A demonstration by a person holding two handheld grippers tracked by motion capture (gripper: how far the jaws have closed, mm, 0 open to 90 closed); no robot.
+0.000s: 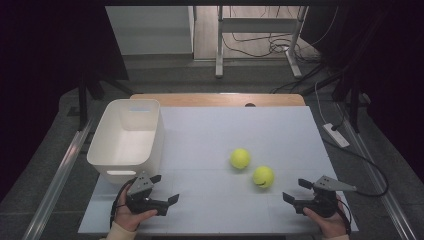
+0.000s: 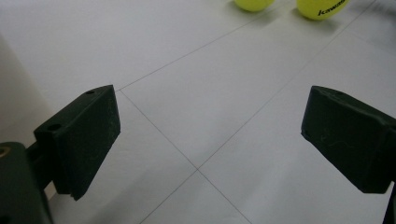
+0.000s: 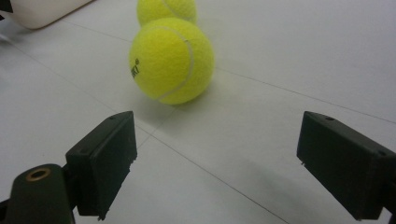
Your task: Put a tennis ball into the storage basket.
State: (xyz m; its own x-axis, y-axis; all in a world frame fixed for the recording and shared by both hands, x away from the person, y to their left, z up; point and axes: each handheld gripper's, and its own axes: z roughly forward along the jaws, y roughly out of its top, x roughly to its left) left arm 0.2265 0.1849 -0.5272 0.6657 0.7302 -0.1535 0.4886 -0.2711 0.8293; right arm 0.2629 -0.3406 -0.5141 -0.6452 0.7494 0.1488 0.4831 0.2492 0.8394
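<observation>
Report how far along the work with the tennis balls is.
Nothing looks done: the white bin holds no balls. In hand: both grippers sit open at the table's near edge, the right gripper aimed at the nearer tennis ball, not touching it; the left gripper is beside the bin. Left, probably: picking up that ball and the farther ball.

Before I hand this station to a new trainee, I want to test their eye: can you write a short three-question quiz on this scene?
1. True or false: the right gripper is shut on a tennis ball.
2. How many tennis balls lie on the white table?
3. The white bin stands nearer which gripper? A) left gripper B) right gripper

Key: 1 false, its jaws stand open, with the nearer tennis ball ahead of them; 2 two, counting the farther tennis ball; 3 A.
</observation>
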